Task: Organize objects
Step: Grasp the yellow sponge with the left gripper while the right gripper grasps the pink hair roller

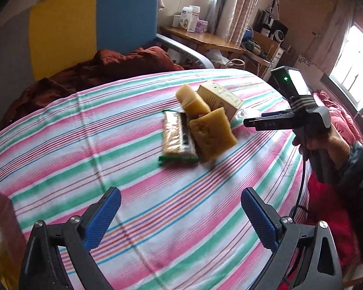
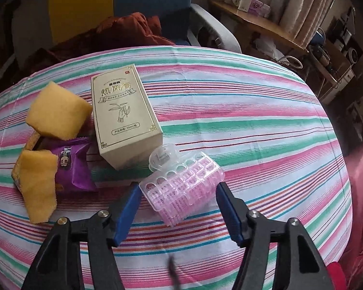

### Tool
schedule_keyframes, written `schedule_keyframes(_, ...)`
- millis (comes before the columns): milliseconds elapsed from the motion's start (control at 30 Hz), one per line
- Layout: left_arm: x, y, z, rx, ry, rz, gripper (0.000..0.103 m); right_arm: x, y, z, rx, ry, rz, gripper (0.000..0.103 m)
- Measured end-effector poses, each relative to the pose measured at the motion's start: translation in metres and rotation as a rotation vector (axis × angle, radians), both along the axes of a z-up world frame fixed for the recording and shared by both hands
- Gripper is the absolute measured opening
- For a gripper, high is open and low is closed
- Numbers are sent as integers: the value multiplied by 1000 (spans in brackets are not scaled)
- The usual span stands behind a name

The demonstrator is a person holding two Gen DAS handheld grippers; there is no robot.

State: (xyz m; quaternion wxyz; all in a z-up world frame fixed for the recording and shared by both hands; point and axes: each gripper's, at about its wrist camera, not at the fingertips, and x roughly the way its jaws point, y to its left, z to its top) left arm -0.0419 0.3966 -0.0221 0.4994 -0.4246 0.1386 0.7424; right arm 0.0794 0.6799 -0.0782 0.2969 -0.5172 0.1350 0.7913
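On the striped cloth lies a cluster: a cream box [image 2: 125, 118], two yellow sponges [image 2: 56, 111] [image 2: 37, 188], a purple snack packet [image 2: 72, 166] and a clear pink hair-roller case [image 2: 184, 183]. My right gripper [image 2: 179, 207] is open with its blue pads on either side of the near end of the case, not closed on it. In the left wrist view the box [image 1: 220, 97], the sponges [image 1: 213, 133] [image 1: 192, 99] and a green-edged cracker pack [image 1: 177, 136] lie mid-table. My left gripper [image 1: 181, 220] is open and empty, well short of them. The right gripper [image 1: 254, 123] shows beside the box.
The striped table [image 1: 109, 169] curves away to edges on all sides. A brown cloth [image 1: 109, 65] lies on a blue and yellow chair [image 1: 125, 19] behind it. A wooden desk [image 1: 205, 38] with boxes stands at the back right. A red quilt [image 1: 336, 118] lies at the right.
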Motion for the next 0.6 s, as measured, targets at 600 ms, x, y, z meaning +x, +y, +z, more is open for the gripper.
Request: schedule_keyframes(600,-10,144,-24,-27,147,-184,100,7,-1,7,-13,-10,-7,58)
